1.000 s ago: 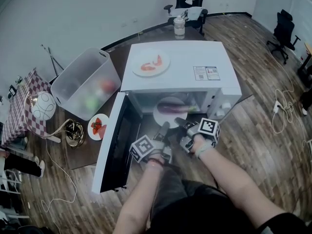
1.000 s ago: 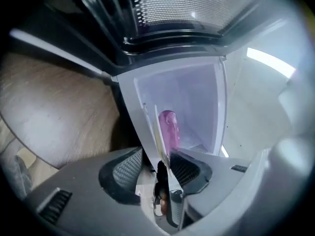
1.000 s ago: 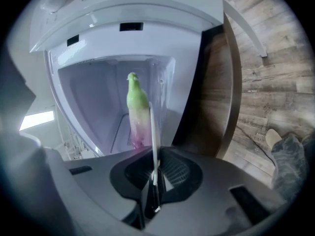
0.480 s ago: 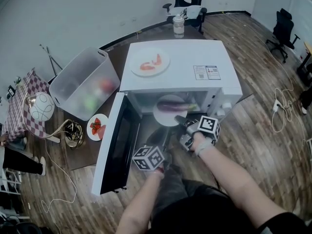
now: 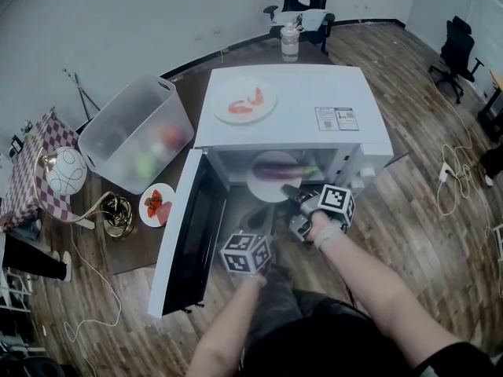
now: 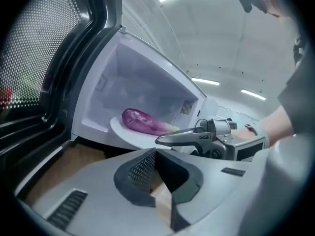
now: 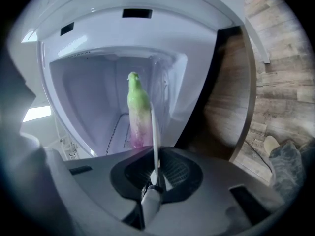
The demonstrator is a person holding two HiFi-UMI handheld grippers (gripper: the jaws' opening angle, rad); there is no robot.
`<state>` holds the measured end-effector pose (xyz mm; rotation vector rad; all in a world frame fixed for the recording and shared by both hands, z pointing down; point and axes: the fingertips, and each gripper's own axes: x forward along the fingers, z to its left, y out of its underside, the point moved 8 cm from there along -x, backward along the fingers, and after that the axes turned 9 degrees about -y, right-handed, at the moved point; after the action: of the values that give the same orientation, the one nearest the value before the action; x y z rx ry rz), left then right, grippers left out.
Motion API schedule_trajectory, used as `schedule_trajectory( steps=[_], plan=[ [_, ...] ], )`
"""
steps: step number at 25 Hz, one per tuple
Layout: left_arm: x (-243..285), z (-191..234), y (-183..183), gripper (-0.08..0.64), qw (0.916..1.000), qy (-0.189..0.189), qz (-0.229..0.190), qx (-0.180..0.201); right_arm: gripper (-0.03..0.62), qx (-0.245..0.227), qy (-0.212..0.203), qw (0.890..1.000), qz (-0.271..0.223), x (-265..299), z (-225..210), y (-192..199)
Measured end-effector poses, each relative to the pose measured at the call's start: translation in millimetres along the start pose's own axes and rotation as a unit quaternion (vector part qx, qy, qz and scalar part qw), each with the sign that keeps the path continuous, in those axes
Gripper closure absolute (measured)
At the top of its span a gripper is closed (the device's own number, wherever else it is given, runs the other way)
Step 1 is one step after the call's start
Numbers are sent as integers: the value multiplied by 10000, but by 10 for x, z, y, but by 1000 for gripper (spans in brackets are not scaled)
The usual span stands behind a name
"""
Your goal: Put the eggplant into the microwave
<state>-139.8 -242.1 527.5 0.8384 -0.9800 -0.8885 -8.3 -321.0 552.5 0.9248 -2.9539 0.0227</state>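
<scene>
L gripper (image 6: pixel 157 161) is nearest, in front of the open door (image 5: pixel 185 234); its jaws have just been closing and are now together w/ nothing between. R gripper (image 7: pixel 155 173) sits beyond it, pinched on the near rim of the white plate (image 5: pixel 262 188). Eggplant (image 5: pixel 277 171) lies flat on that plate at the front of the microwave (image 5: pixel 299 104) cavity. Risk, imo: the thin-rim pinch slips or the plate tilts on a push & the round eggplant rolls off. Long axis runs across the opening, w/ green stem end right, purple end left.
</scene>
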Motion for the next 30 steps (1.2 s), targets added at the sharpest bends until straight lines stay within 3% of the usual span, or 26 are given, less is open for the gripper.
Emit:
schedule_trajectory(
  steps=[17,23,26,28,30],
  plan=[
    [85,17,-98,555,9998,-93,-78,-161,532,-460,38,9987,226,32,78,-66],
    [92,38,-116,555,9997,-117,-78,-218,466,-632,-60,9970,431,52,143,-29],
    [101,56,-116,555,9996,-134,-80,-226,431,-875,-152,9931,760,55,165,-1],
    [105,67,-116,555,9996,-139,-85,-250,368,-1052,-193,9887,1047,39,170,28],
    [108,72,-114,555,9995,-146,-85,-278,368,-1199,-184,9847,1249,-1,170,53]
  ],
)
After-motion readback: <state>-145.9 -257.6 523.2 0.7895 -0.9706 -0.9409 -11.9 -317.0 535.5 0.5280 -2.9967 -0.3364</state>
